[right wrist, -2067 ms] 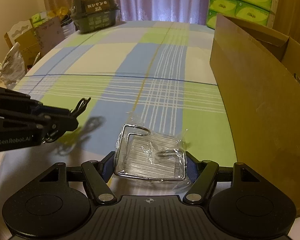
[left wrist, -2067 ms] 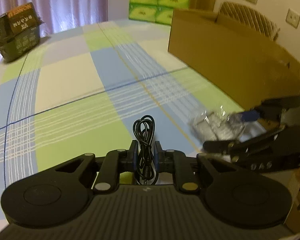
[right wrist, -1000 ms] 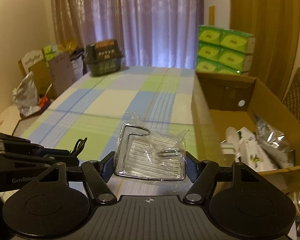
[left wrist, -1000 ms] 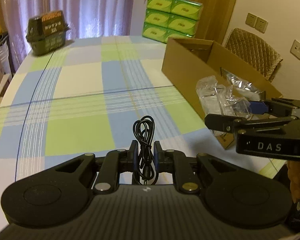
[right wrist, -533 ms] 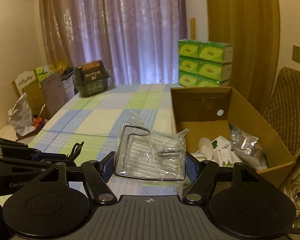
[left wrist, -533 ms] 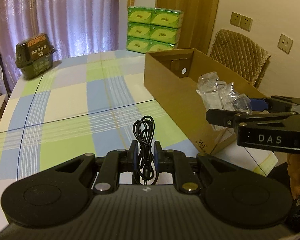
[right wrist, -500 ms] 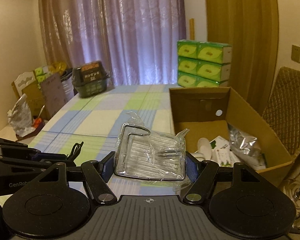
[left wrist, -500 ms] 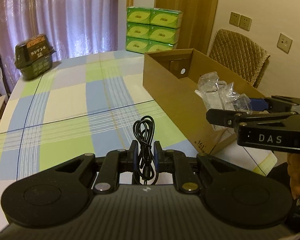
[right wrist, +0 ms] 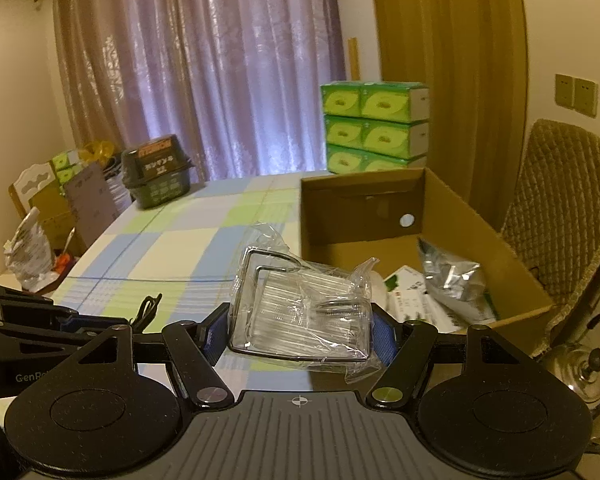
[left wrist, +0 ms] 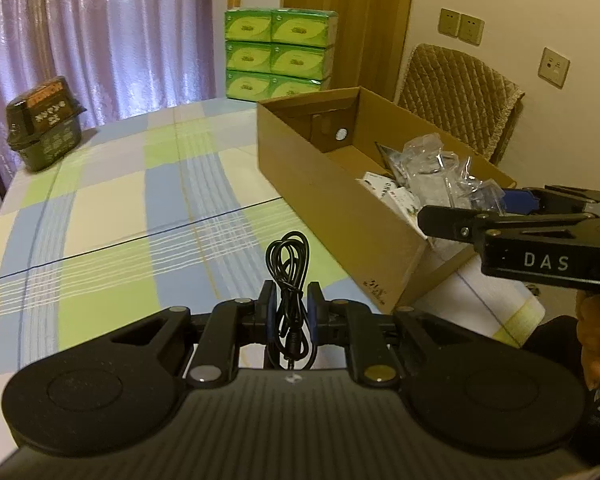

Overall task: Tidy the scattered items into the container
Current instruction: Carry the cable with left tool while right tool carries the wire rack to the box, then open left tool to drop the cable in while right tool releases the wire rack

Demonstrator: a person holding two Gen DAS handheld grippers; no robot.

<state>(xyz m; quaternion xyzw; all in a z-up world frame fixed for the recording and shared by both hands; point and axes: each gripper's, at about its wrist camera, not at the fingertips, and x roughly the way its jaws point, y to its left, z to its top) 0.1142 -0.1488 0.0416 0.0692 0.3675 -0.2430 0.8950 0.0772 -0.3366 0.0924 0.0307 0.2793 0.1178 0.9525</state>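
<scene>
Two grippers, both loaded, held above a checked tablecloth (left wrist: 112, 184). Left gripper (left wrist: 291, 312): jaws closed on a coiled black cable (left wrist: 288, 268); its plug end hangs between the fingers and the lowest loops are hidden behind the gripper body. Right gripper (right wrist: 298, 330): jaws clamped on a wire rack (right wrist: 300, 304) sealed in clear plastic, held at the near left corner of the box (right wrist: 480, 236); crinkled wrap blurs the rack's shape. Box: open cardboard, on the table's right side, holding a foil pouch (right wrist: 452, 276) and white packets (right wrist: 406, 292), partly hidden behind the rack. One hand (left wrist: 598, 336), cut off at the frame edge. Background: green cartons (left wrist: 278, 52), dark basket (left wrist: 44, 120), chair (left wrist: 460, 96).
</scene>
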